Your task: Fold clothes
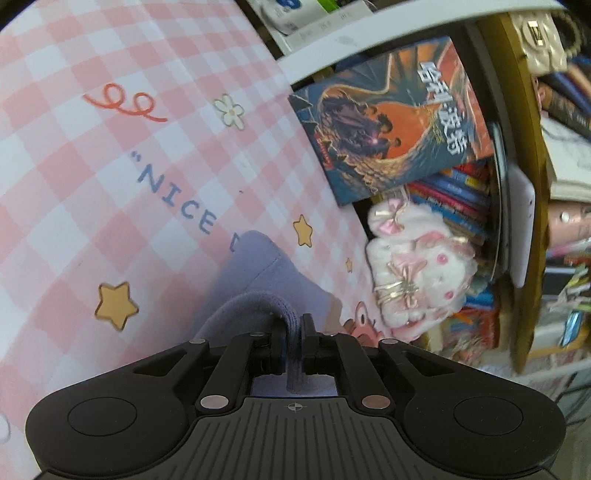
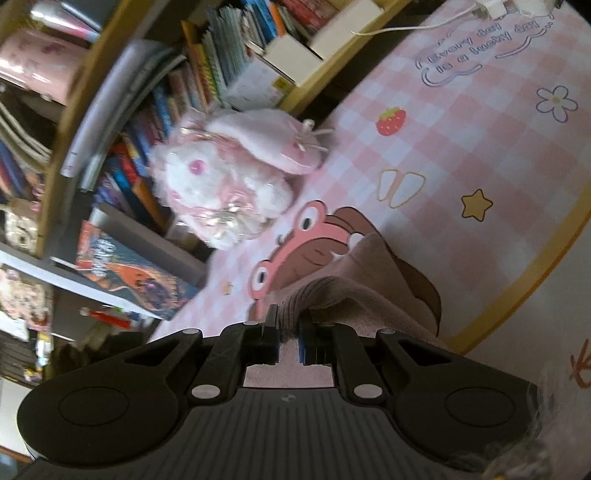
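Observation:
A pale purple garment (image 1: 255,273) hangs from my left gripper (image 1: 293,343), which is shut on its ribbed hem above the pink checked mat (image 1: 110,166). In the right wrist view the same garment looks pinkish mauve (image 2: 351,291); my right gripper (image 2: 288,332) is shut on a ribbed edge of it, and the cloth drapes down to the right over the mat (image 2: 461,129). Most of the garment is hidden below both grippers.
A white and pink plush rabbit (image 1: 417,269) (image 2: 229,184) lies at the mat's edge. Beside it is a bookshelf with books (image 2: 177,96) and a dragon-cover book (image 1: 391,122) (image 2: 129,277). A white cable (image 2: 406,27) lies at the mat's far end.

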A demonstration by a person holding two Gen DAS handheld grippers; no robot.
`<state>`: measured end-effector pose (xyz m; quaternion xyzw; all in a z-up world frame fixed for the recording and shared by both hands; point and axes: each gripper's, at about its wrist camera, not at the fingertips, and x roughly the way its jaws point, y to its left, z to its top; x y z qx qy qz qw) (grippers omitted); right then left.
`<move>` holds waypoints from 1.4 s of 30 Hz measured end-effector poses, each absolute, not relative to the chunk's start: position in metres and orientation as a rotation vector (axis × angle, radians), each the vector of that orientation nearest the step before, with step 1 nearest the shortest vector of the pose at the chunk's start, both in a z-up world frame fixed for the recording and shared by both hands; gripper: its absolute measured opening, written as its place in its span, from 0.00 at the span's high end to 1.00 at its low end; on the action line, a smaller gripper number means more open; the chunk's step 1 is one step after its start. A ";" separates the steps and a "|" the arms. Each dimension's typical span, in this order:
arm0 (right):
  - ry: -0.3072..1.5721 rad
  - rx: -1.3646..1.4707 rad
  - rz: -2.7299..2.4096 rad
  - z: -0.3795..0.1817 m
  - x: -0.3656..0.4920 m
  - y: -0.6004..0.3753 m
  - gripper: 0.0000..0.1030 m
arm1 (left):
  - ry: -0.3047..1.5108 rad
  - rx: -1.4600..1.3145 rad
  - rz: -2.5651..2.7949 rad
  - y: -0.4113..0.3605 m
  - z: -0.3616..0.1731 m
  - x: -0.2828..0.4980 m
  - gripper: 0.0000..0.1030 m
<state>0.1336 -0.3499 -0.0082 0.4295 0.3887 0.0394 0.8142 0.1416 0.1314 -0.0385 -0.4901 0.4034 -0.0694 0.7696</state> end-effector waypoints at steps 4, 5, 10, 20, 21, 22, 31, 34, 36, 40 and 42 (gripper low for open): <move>0.837 0.867 0.039 -0.010 0.142 -0.350 0.81 | 0.865 -0.976 -0.179 0.134 -0.029 0.150 0.64; 0.826 0.850 0.024 -0.006 0.142 -0.352 0.64 | 0.835 -0.922 -0.174 0.137 -0.021 0.148 0.53; 0.778 0.630 -0.007 0.012 0.134 -0.355 0.55 | 0.780 -0.579 -0.155 0.139 0.003 0.142 0.49; 0.888 0.191 -0.001 -0.012 0.143 -0.326 0.78 | 0.819 -0.321 -0.272 0.087 -0.006 0.148 0.97; 0.903 0.212 0.011 -0.017 0.145 -0.327 0.94 | 0.812 -0.355 -0.270 0.090 -0.003 0.147 0.97; 0.894 0.246 0.014 -0.015 0.143 -0.329 0.94 | 0.801 -0.392 -0.269 0.094 0.001 0.145 0.97; 0.881 0.355 -0.027 -0.028 0.143 -0.338 0.94 | 0.875 -0.404 -0.209 0.103 -0.028 0.160 0.94; 0.882 0.352 -0.038 -0.029 0.145 -0.336 0.93 | 0.859 -0.365 -0.219 0.101 -0.026 0.157 0.90; 0.882 0.326 -0.038 -0.026 0.144 -0.335 0.91 | 0.839 -0.360 -0.207 0.103 -0.022 0.154 0.79; 0.865 0.287 -0.042 -0.017 0.137 -0.331 0.85 | 0.795 -0.362 -0.214 0.106 -0.015 0.149 0.63; 0.871 0.274 -0.037 -0.017 0.136 -0.331 0.85 | 0.824 -0.363 -0.226 0.103 -0.018 0.153 0.65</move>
